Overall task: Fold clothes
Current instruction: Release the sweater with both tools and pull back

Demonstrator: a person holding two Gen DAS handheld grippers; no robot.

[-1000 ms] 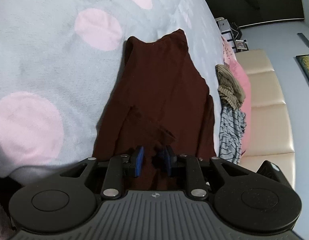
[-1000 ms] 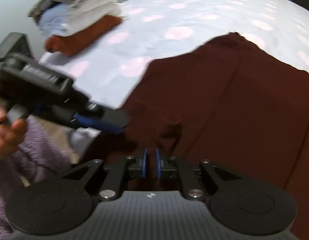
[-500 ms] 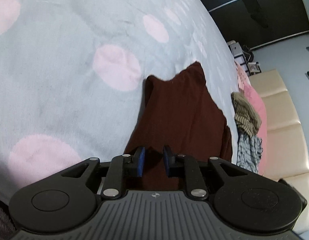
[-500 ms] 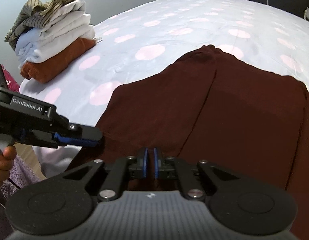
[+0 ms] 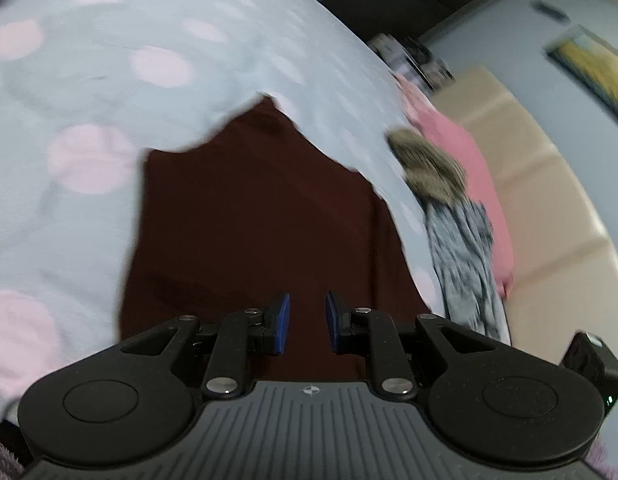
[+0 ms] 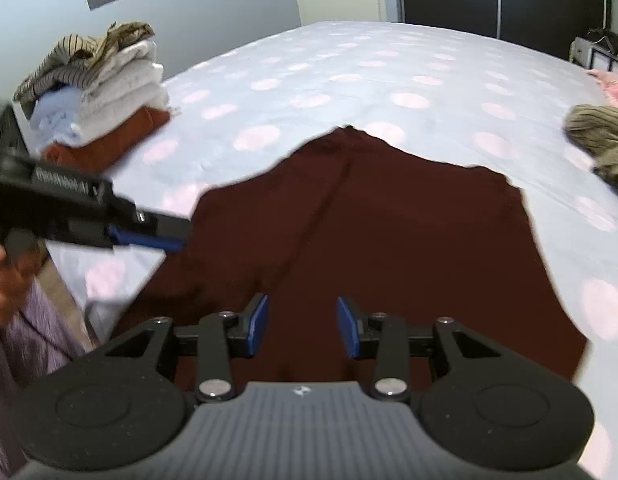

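1. Lying flat on the dotted bed (image 6: 349, 52), the dark maroon garment (image 6: 389, 240) fills the centre of both wrist views. Its long axis runs from the lower edge of the frame up to a peak in the upper middle.
2. A seam or fold line crosses it from the peak down toward the lower left of centre in the right wrist view.
3. Left claw (image 5: 307, 322): fingers parted by a moderate gap, nothing between them, with the garment's near edge directly below and ahead.
4. Right claw (image 6: 302, 326): spread wider, also empty, poised over the near edge at the bottom of the frame.
5. In the right wrist view the left claw enters from the left edge with its tips at the garment's left border. That claw is therefore nearer the left side, and the right claw nearer the middle and right.
6. A folded stack (image 6: 97, 92) sits in the upper left, and loose clothes (image 5: 457, 216) lie at the right.
7. Whether the garment awaits another fold, I cannot tell.
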